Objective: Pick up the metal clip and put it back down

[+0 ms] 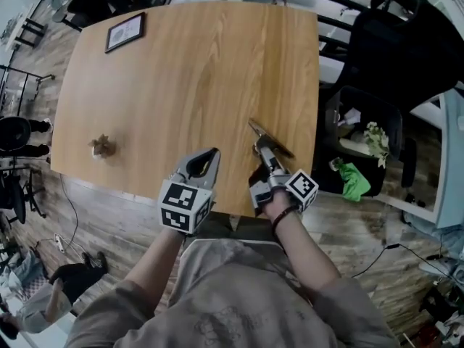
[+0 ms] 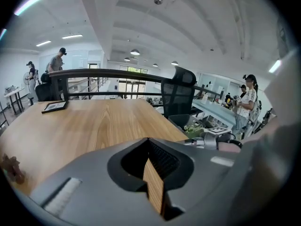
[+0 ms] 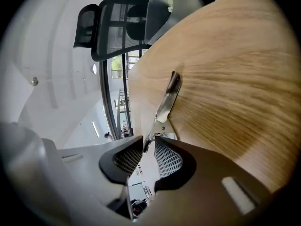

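The metal clip sticks straight out ahead of the right gripper, whose 2 jaws are clamped on its near end. Its far end reaches over the wooden table, and whether it touches the wood cannot be told. Just left of that gripper, the left gripper hangs over the table's near edge, jaws closed on nothing. Far ahead of it and to its left stands a picture frame, with a small brown object nearer.
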`<move>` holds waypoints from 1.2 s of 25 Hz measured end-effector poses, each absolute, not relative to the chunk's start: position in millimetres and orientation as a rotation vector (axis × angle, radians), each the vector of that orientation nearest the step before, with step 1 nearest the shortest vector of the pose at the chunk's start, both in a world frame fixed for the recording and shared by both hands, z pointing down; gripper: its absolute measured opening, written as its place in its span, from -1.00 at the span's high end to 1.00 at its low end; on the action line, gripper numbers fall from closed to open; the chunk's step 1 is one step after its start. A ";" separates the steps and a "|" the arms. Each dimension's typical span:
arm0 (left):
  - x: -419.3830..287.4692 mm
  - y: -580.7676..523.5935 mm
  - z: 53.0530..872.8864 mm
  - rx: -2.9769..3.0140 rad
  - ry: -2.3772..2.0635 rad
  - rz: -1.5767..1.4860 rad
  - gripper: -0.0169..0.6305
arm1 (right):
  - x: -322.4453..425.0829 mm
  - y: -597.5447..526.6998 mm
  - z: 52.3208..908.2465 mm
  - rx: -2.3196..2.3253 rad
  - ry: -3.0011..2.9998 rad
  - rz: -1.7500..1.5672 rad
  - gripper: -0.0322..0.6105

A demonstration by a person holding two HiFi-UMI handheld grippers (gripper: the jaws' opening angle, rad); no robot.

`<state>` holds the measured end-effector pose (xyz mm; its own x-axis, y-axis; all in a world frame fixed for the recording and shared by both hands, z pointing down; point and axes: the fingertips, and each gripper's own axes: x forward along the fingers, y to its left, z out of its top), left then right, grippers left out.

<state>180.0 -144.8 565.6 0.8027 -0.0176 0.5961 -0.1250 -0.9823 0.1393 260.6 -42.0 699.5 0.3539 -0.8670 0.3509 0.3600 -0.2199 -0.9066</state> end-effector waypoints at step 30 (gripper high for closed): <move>162.7 -199.4 473.5 2.914 -0.050 0.814 0.95 | 275.1 -70.7 538.7 -1.380 0.751 -1.119 0.86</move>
